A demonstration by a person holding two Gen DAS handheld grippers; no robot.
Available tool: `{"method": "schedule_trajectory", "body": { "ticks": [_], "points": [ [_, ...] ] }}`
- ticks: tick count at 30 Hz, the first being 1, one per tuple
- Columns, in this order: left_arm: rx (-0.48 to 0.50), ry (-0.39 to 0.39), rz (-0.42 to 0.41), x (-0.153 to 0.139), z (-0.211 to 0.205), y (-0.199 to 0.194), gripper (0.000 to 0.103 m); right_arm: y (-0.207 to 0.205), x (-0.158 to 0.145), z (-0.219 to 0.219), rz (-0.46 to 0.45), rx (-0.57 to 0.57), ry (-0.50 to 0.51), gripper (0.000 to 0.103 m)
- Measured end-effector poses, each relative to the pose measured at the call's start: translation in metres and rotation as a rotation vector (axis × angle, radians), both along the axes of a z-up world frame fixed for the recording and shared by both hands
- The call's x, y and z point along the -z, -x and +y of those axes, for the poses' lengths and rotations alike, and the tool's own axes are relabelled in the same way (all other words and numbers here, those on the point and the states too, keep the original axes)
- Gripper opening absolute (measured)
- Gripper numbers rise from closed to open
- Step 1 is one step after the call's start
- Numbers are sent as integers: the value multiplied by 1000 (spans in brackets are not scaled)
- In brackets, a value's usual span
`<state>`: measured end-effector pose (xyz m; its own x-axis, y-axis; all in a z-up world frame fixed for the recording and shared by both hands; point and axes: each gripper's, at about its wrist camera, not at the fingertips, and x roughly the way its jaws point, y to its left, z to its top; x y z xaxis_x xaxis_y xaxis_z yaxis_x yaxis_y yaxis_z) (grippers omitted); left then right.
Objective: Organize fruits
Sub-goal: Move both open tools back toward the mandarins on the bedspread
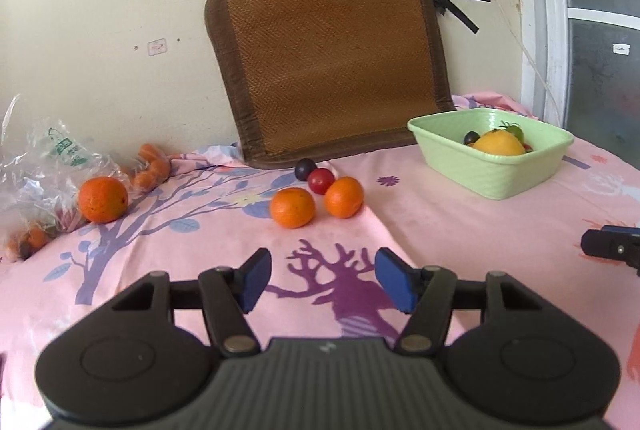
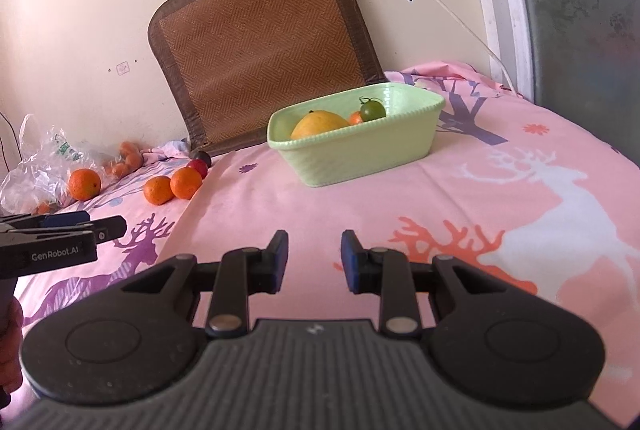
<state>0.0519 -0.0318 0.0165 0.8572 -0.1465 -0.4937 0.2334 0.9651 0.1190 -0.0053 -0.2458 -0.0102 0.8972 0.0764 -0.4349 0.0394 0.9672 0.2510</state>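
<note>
A green basket [image 1: 500,181] [image 2: 360,157] stands on the pink bedsheet and holds a yellow mango [image 1: 498,143] [image 2: 320,123], a green tomato [image 2: 373,109] and small dark and red fruits. Two oranges [image 1: 292,207] [image 1: 344,197] lie side by side with a red fruit [image 1: 321,180] and a dark plum [image 1: 305,169] behind them. A third orange [image 1: 103,198] [image 2: 84,183] lies further left. My left gripper [image 1: 323,276] is open and empty, hovering short of the two oranges. My right gripper [image 2: 314,262] is open and empty, short of the basket.
A clear plastic bag [image 1: 36,165] with more fruit and some carrots [image 1: 150,165] lie at the far left by the wall. A brown woven cushion [image 1: 332,57] leans against the wall behind the fruit. A window frame [image 1: 548,29] is at the right.
</note>
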Motion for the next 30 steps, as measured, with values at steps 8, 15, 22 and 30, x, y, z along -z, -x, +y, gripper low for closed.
{"method": "schedule_trajectory", "body": {
  "ticks": [8, 15, 22, 30],
  "points": [
    [-82, -13, 2, 9, 38, -23, 60, -21, -3, 26, 13, -49, 35, 31],
    [-137, 50, 19, 13, 70, -42, 61, -41, 0, 48, 18, -83, 54, 32],
    [-115, 92, 20, 14, 73, -43, 62, -50, 3, 56, 42, -103, 71, 32],
    [-108, 149, 6, 13, 80, -40, 71, -54, 3, 63, 65, -112, 109, 32]
  ]
}}
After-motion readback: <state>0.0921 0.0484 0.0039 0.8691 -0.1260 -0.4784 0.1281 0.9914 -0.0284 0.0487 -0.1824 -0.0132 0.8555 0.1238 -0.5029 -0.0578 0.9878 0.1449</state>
